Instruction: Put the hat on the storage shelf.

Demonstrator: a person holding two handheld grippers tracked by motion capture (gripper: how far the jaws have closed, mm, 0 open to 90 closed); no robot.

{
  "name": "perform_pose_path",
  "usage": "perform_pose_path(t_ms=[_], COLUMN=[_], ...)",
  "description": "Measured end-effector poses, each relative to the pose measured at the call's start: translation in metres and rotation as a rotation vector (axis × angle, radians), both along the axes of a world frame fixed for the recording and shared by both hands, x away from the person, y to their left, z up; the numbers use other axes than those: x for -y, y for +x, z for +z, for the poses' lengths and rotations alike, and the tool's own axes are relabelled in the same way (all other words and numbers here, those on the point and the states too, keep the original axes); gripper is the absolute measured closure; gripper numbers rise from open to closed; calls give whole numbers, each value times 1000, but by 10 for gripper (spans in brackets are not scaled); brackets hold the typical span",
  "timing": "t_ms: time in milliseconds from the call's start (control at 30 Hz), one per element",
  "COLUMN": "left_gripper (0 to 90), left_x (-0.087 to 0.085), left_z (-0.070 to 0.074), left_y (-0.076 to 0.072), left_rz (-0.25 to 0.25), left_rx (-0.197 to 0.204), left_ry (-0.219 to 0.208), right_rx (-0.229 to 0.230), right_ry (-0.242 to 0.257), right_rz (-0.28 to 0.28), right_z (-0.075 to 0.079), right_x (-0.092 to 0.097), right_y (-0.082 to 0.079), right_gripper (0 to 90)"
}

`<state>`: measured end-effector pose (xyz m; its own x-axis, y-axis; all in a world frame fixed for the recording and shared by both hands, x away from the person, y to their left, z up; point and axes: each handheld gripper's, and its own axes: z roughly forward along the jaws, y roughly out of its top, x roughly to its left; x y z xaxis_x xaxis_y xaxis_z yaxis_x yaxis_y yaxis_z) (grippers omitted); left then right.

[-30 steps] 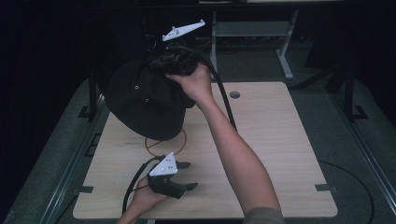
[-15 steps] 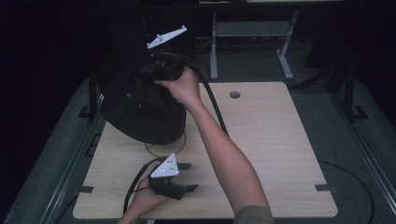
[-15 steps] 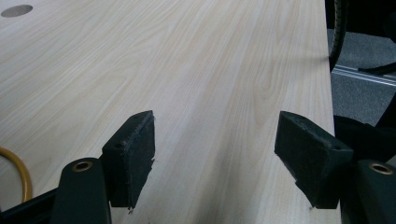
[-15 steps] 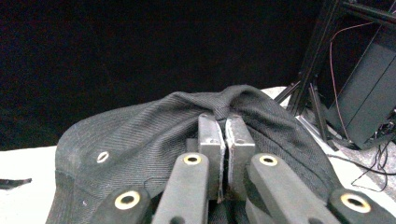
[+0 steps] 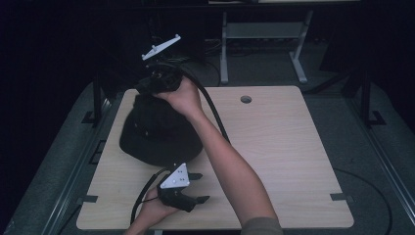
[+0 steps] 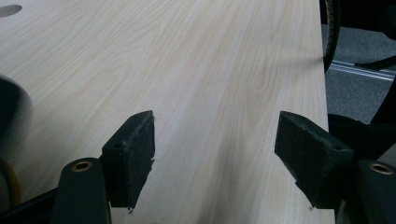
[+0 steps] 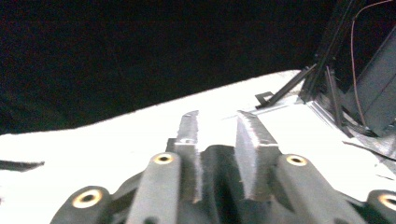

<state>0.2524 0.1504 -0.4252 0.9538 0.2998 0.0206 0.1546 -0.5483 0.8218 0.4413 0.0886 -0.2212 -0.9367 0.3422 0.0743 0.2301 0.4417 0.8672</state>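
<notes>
Here the black hat (image 5: 159, 129) lies near the table's (image 5: 293, 147) left edge, its right half bare; the right gripper (image 5: 159, 81), just opening, hovers empty above, and the left gripper (image 5: 188, 188) gapes empty.

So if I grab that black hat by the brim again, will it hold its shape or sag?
Probably sag. The black hat lies slumped on the table, its crown folded unevenly, which suggests soft fabric. The right gripper is at its far edge; its jaws have just been opening with a gap between the pads. It looks light and unlikely to roll. It may drag rather than slide.
</notes>
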Motion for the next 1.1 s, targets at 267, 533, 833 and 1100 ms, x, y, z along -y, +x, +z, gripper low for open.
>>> perform_pose_path(t_ms=[267,533,833,1100], left_gripper=[280,275,272,268], left_x=[1,-1,-1,-2], left_z=[-1,-2,-2,-1], left_y=[-1,0,0,0], left_rz=[-5,8,12,15], left_rx=[-4,-16,-15,-19], left_ry=[2,-9,-14,-13], right_rx=[6,2,6,-3], right_ry=[15,32,55,61], right_rz=[-17,-62,-79,-110], right_z=[-1,-4,-4,-7], right_x=[24,54,76,97], right_y=[-6,-7,-9,-13], right_gripper=[534,450,387,349])
